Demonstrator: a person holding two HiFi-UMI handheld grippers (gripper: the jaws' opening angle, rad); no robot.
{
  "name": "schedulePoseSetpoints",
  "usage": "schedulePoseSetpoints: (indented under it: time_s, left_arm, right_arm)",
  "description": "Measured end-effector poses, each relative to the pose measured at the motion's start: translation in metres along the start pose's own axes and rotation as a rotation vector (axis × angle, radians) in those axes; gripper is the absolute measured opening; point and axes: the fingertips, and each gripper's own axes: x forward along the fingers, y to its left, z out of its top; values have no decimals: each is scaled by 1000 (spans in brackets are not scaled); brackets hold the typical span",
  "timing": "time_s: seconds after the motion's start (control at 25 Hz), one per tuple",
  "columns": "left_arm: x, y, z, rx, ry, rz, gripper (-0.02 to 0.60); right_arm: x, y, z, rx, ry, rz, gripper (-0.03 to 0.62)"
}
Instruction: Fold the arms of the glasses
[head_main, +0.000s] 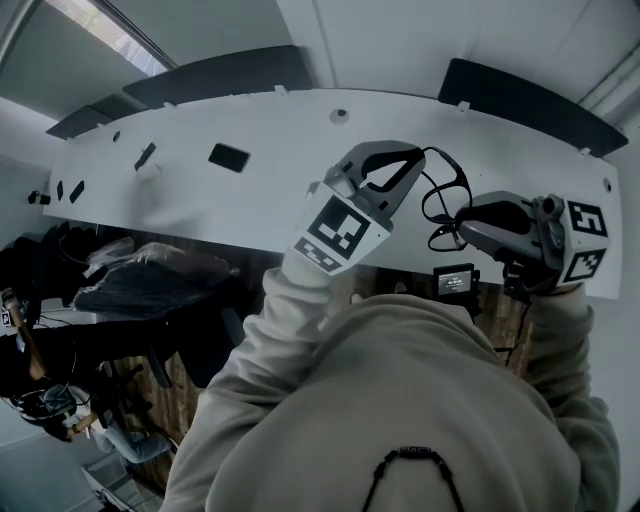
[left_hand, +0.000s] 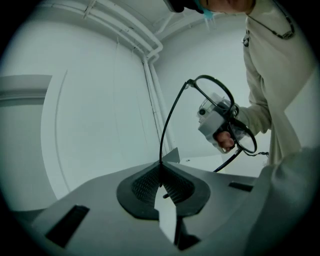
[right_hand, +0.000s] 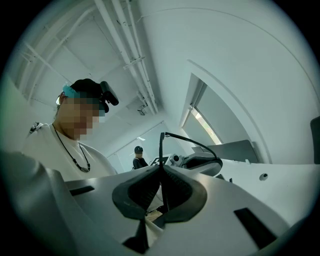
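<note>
Black thin-rimmed glasses hang in the air over the white table, held between both grippers. My left gripper is shut on the end of one arm. In the left gripper view that arm rises out of the closed pads up to the hinge. My right gripper is shut on the front frame. In the right gripper view a black rim stands up from its pads, and the arm runs across to the left gripper. The lenses show in front of the right gripper.
Small black items lie on the table's left half, with a white cup-like thing beside them. A small screen device sits at the table's near edge. Chairs and bags stand at the left, and a person stands far off.
</note>
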Motion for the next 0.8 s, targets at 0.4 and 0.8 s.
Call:
schedulePoseSetpoints:
  time_s: [0.4,0.8]
  left_arm:
    - [2,-13,8,-143,-81,-77,15]
    - [6,-28,18,-258,-132,-171,15]
  right_arm:
    - [-4,1,13,-71,-16,-26,38]
    - [-8,-2,25,-156,-53,-64,38]
